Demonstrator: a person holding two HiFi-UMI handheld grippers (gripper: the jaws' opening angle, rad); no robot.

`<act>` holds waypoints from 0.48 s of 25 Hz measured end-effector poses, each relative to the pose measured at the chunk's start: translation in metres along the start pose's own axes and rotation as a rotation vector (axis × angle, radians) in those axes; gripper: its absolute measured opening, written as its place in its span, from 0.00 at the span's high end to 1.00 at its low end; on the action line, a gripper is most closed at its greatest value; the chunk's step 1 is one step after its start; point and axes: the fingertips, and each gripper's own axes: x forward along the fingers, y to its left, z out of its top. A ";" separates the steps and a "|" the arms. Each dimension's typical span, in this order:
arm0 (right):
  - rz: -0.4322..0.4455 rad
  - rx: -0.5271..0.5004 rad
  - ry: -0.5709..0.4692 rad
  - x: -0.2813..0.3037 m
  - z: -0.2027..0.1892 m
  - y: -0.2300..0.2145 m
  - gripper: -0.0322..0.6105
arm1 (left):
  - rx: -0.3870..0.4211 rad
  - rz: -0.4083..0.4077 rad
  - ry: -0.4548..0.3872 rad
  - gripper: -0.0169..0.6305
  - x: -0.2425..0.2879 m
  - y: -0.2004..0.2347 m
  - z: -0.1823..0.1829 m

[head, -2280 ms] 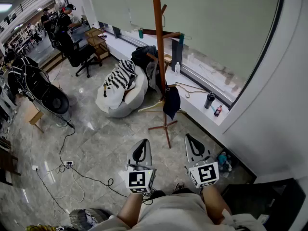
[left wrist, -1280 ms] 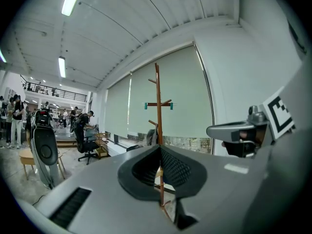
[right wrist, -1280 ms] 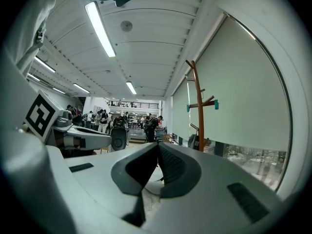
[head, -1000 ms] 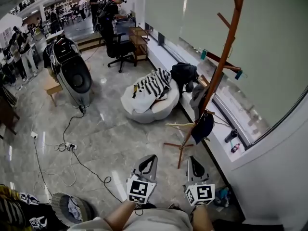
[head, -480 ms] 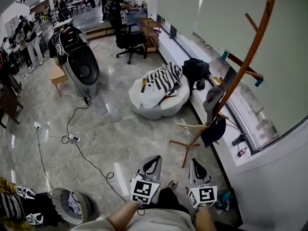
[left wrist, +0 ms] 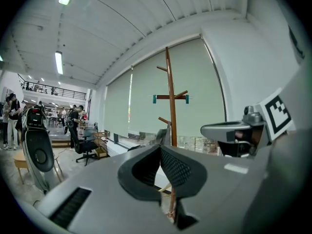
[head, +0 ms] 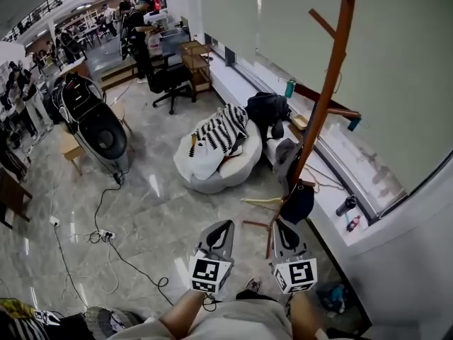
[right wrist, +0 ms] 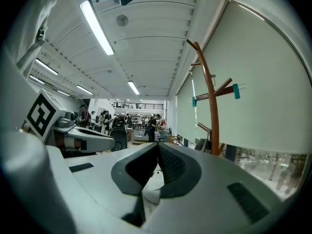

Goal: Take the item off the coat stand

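Note:
A tall brown wooden coat stand [head: 322, 105] rises by the window wall. A dark navy item [head: 298, 202] hangs low on it, with a grey garment [head: 285, 154] just above and a pale wooden hanger [head: 260, 202] sticking out to the left. My left gripper [head: 223, 227] and right gripper [head: 281, 227] are held side by side in front of the stand's base, both shut and empty. In the left gripper view the left gripper [left wrist: 160, 147] points at the stand [left wrist: 170, 101]. In the right gripper view the stand [right wrist: 213, 111] is right of the right gripper [right wrist: 157, 145].
A white beanbag [head: 233, 167] with a striped cloth [head: 219, 129] sits left of the stand, a black backpack [head: 265, 108] behind it. Bottles [head: 347, 204] stand on the window ledge [head: 329, 190]. Cables [head: 106, 236] cross the floor. A black pod-shaped machine [head: 95, 122], an office chair [head: 166, 80] and people are further back.
The head view has swung and the coat stand's base now lies closer to both grippers. The grippers stay shut side by side throughout.

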 end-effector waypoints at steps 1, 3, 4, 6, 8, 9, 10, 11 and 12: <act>-0.006 0.003 -0.003 0.003 0.000 -0.011 0.94 | -0.001 -0.011 0.005 0.96 0.012 -0.004 0.001; -0.019 0.013 -0.006 0.006 -0.002 -0.031 0.94 | -0.003 -0.034 0.025 0.96 0.035 -0.013 -0.002; -0.025 0.021 -0.001 0.006 -0.005 -0.040 0.94 | -0.005 -0.043 0.037 0.96 0.045 -0.018 -0.005; -0.036 0.038 0.020 0.005 -0.016 -0.059 0.94 | -0.014 -0.053 0.053 0.96 0.063 -0.028 -0.008; -0.046 0.048 0.043 0.004 -0.026 -0.076 0.94 | -0.024 -0.060 0.066 0.96 0.079 -0.038 -0.012; -0.053 0.053 0.052 0.004 -0.030 -0.084 0.94 | -0.024 -0.067 0.073 0.96 0.086 -0.042 -0.013; -0.058 0.058 0.057 0.005 -0.033 -0.091 0.94 | -0.021 -0.075 0.081 0.96 0.093 -0.046 -0.015; -0.061 0.062 0.059 0.007 -0.035 -0.097 0.94 | -0.015 -0.083 0.090 0.96 0.100 -0.049 -0.017; -0.062 0.064 0.061 0.008 -0.037 -0.102 0.94 | -0.009 -0.089 0.098 0.96 0.106 -0.051 -0.018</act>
